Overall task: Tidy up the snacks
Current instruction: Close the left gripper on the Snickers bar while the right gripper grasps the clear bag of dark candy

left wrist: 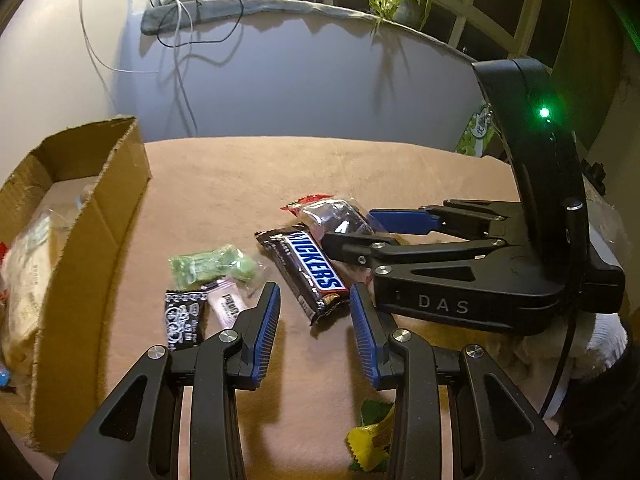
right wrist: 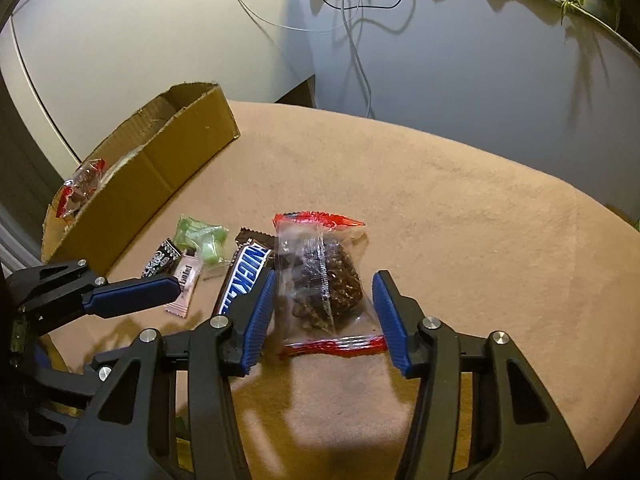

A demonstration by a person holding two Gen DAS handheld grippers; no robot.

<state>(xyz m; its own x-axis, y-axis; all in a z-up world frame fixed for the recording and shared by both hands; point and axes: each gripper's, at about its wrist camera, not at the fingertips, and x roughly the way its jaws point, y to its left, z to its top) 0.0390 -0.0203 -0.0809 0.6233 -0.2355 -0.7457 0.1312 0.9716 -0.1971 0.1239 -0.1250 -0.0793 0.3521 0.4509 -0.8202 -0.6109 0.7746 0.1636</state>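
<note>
Right wrist view looks down on a clear crinkly packet (right wrist: 320, 280) with red crimped ends and a dark, lumpy bar inside, lying flat on the tan, nappy tablecloth (right wrist: 460, 240). The right gripper (right wrist: 324, 312) tilts steeply down with its ribbed blue pads either side of that packet — the left pad touching its edge, the right pad just clear, so it is not yet clamped. Beside it lies a glossy brown Snickers bar (left wrist: 308, 276), then a green wrapped sweet (left wrist: 212, 266), a pink sachet (left wrist: 228, 304) and a small black packet (left wrist: 182, 318). The left gripper (left wrist: 316, 320) hovers partly open over the Snickers' near end, holding nothing. A rough-edged cardboard box (left wrist: 88, 240) stands at the left — its contents are blurred and cut off.
</note>
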